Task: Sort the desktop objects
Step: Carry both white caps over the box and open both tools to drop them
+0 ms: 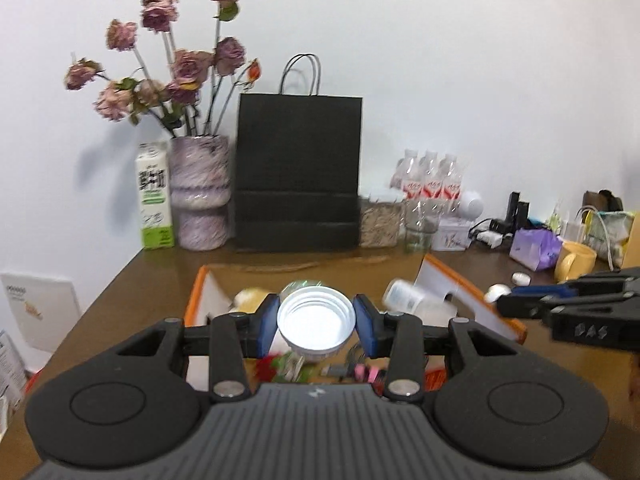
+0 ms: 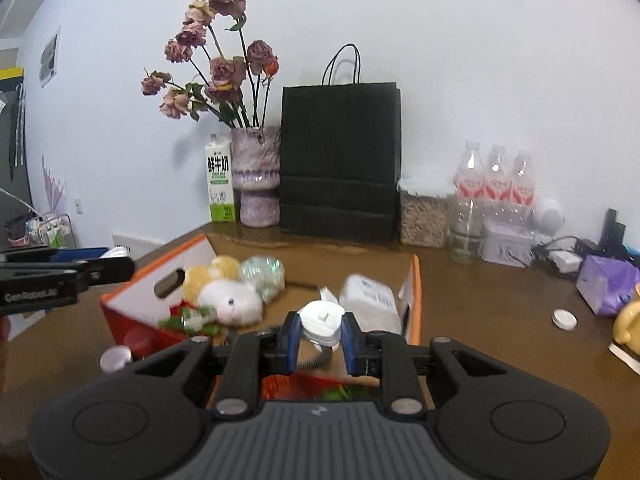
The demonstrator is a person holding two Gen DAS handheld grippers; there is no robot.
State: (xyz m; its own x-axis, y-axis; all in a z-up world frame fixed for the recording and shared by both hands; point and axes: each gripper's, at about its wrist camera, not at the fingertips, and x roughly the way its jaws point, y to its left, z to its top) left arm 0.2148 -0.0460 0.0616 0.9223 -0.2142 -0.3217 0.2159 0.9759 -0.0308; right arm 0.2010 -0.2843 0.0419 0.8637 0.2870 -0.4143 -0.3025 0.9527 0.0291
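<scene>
Surface: brown wood-look top with a soft sheen; black bag matt paper, box apparently card with white inner faces and orange edges. Left tool is matt black plastic with blue pads, closed on a glossy white plastic cap. Right tool grips a smooth white plastic plug; plush toy looks like fuzzy cloth, though blurred.

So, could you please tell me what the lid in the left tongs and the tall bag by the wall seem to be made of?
The lid in the left tongs looks like white moulded plastic: glossy, with screw-thread ridges inside its rim. The bag looks like matte black paper, stiff enough to stand, with sharp horizontal creases and thin cord-like handles; the cord's material cannot be told.
</scene>
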